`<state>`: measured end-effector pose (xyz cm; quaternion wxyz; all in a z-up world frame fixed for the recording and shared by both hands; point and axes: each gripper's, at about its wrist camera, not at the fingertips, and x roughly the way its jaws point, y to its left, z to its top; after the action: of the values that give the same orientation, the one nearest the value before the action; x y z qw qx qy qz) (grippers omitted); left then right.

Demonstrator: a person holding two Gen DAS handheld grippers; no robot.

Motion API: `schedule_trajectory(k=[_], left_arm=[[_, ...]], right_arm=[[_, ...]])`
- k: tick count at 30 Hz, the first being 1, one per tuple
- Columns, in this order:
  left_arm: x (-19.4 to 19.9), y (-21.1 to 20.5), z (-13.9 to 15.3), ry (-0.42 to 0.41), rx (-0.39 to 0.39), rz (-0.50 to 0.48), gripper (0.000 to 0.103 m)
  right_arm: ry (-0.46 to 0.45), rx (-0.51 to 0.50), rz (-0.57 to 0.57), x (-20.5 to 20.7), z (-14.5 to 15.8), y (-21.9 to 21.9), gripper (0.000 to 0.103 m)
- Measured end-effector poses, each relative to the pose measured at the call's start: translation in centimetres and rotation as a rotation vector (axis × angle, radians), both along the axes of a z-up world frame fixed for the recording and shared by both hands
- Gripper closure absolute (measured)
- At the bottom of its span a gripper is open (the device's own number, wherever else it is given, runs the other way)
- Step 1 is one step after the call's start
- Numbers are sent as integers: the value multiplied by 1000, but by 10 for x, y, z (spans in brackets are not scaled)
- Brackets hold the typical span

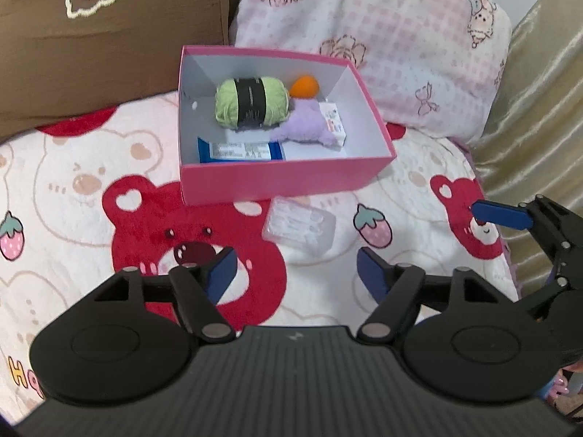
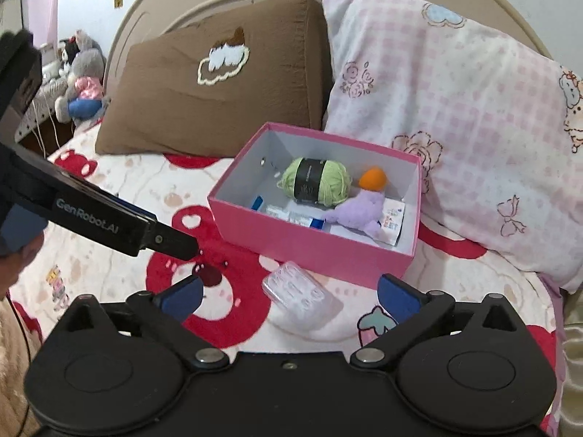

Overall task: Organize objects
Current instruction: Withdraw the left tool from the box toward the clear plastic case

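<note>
Hovering with fingers spread, left gripper point(image 1: 295, 271) and right gripper point(image 2: 289, 296) flank a clear plastic case point(image 2: 300, 291) before the pink box point(image 2: 309, 242).

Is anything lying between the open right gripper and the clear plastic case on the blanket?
Nothing visible does. The clear plastic case lies on the blanket just ahead of the right gripper, in front of the pink box, with only bare blanket in between.
</note>
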<state>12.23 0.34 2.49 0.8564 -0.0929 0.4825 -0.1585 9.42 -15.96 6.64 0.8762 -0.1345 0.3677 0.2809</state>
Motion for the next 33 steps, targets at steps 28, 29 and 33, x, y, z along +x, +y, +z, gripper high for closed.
schedule_trajectory(k=[28, 29, 33], left_arm=[[10, -10, -64, 94, 27, -55, 6], [11, -10, -66, 105, 31, -49, 6], [17, -6, -78, 114, 17, -33, 4]], right_arm=[[157, -6, -18, 23, -81, 0, 0], [155, 12, -21, 23, -84, -2, 0], [145, 93, -59, 26, -97, -12, 0]])
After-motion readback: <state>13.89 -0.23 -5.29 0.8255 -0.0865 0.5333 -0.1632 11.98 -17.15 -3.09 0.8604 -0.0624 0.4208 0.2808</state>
